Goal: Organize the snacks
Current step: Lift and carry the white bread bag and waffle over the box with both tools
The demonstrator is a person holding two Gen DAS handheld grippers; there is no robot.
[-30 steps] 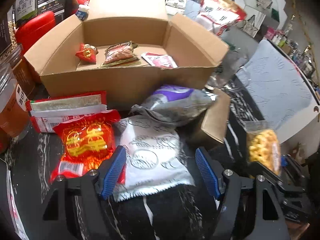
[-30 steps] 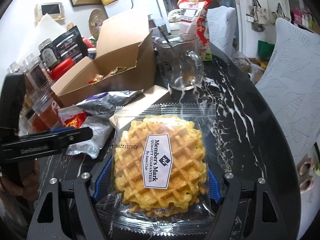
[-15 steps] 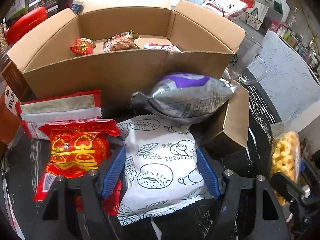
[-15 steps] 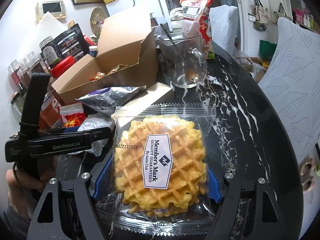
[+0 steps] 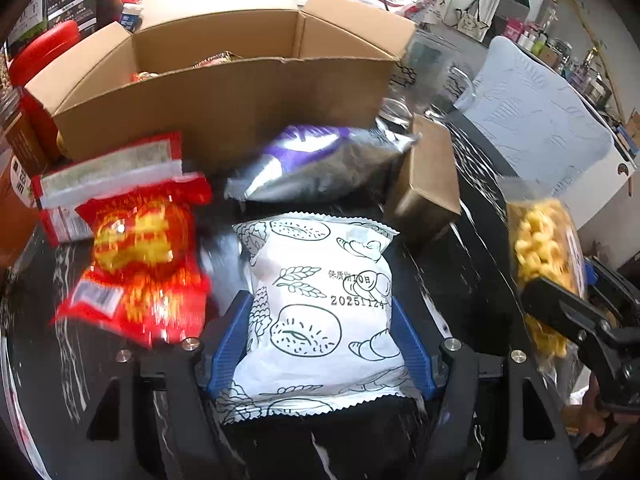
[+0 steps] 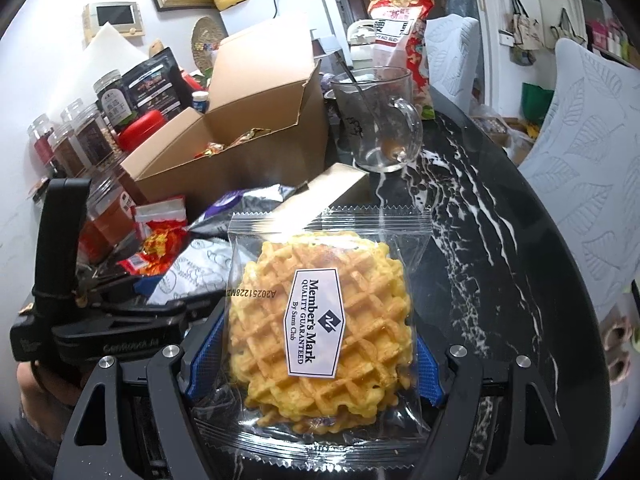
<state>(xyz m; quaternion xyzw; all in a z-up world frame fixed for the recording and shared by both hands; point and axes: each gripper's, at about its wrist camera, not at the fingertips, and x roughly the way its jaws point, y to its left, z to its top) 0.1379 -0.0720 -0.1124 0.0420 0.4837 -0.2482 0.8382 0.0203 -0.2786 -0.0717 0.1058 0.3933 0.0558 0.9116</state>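
My left gripper [image 5: 320,340] is shut on a white snack packet with line drawings [image 5: 320,304], its blue pads pressing both sides. A red snack packet [image 5: 140,264] lies to its left and a silver-purple bag [image 5: 320,164] lies behind it. The open cardboard box [image 5: 224,96] stands beyond, with several snacks inside. My right gripper [image 6: 312,360] is shut on a clear-wrapped waffle pack [image 6: 320,316], held above the black marble table [image 6: 480,240]. The waffle pack also shows at the right of the left wrist view [image 5: 540,256].
A glass mug with a spoon [image 6: 376,120] stands right of the box [image 6: 240,128]. A small brown carton [image 5: 428,176] lies by the silver bag. Jars [image 6: 76,136], a red container [image 5: 40,52] and a red-and-white packet [image 5: 104,176] crowd the left. White cushioned chairs [image 6: 592,160] stand at the right.
My left gripper has moved forward and closed on the white packet. The red packet has shifted a little. My right gripper still holds the waffle pack and has hardly moved.
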